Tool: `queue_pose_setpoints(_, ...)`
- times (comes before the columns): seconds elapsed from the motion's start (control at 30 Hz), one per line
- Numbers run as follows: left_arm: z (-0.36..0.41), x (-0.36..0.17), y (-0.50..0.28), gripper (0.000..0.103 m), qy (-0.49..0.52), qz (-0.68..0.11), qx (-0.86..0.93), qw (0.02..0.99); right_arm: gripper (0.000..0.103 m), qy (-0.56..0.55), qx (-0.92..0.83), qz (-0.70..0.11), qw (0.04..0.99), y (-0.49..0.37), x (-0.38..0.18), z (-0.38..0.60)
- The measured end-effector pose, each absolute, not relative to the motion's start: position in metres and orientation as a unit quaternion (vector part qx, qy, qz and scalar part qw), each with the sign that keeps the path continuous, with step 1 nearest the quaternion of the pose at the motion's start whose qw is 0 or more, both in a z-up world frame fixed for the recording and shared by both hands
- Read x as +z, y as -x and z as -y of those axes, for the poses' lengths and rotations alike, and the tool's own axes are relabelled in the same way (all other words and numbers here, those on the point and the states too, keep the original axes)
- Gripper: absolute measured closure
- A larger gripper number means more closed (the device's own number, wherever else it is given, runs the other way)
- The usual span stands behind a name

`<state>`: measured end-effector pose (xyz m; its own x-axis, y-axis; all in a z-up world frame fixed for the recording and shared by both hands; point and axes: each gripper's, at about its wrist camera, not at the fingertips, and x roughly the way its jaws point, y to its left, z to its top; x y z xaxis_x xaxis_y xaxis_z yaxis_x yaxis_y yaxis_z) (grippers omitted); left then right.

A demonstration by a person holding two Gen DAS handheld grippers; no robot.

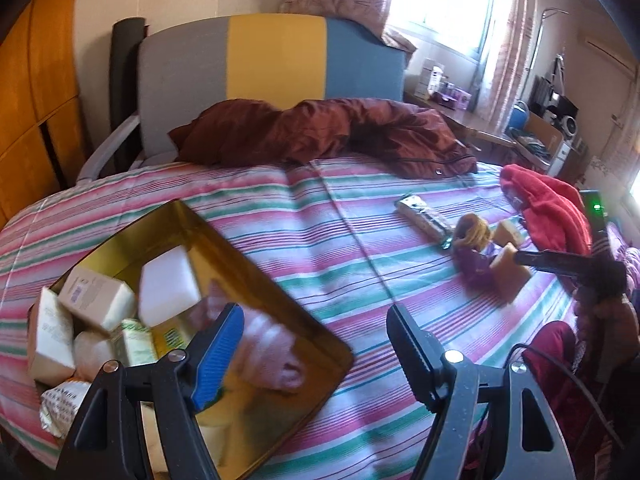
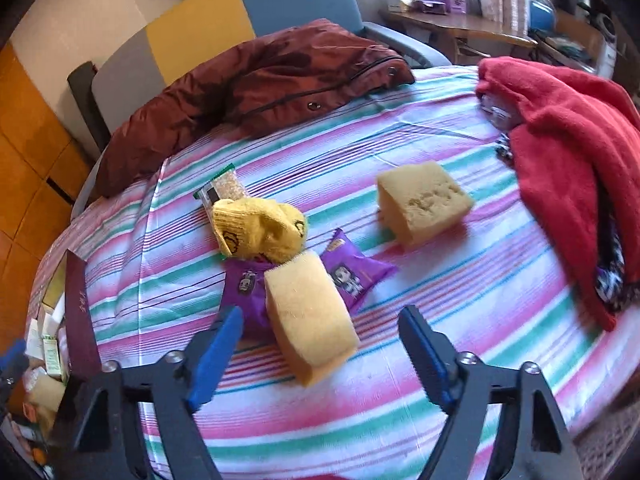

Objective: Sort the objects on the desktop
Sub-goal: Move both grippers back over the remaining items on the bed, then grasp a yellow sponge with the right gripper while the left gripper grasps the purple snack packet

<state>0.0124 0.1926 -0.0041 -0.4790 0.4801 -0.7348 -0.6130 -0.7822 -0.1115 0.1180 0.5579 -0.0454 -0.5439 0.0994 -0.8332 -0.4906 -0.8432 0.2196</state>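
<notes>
Now my right gripper (image 2: 320, 344) hangs with jaws spread, nothing pinched, right over the near sponge (image 2: 310, 320) at lower centre of the right wrist view. The sponge sits between the two fingers but clear of both; the left blue pad (image 2: 216, 356) is near it, not touching. Its long axis runs from upper left to lower right, skewed to my jaw line, so I judge a small wrist roll is needed before closing. It leans on a purple snack packet (image 2: 244, 292), with a yellow sock (image 2: 260, 228) just above. A second sponge (image 2: 424, 204) lies apart at upper right. My left gripper (image 1: 316, 344) is also spread and empty, over the tin box (image 1: 256, 280) at lower left, far from the sponges. The right hand is nearer.
</notes>
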Motion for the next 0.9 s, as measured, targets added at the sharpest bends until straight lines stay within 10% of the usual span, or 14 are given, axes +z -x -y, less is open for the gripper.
queue_pose_setpoints(0.27, -0.242, -0.017, -0.01, 0.03, 0.419, -0.1, 0.825, 0.366, 0.062, 0.479, 0.845, -0.175, 0.161, -0.104, -0.061, -0.545)
queue_pose_setpoints(0.9, -0.386, -0.069, -0.018, 0.035, 0.464, -0.172, 0.742, 0.452, 0.064, 0.413, 0.874, -0.204, 0.155, -0.112, -0.037, -0.551)
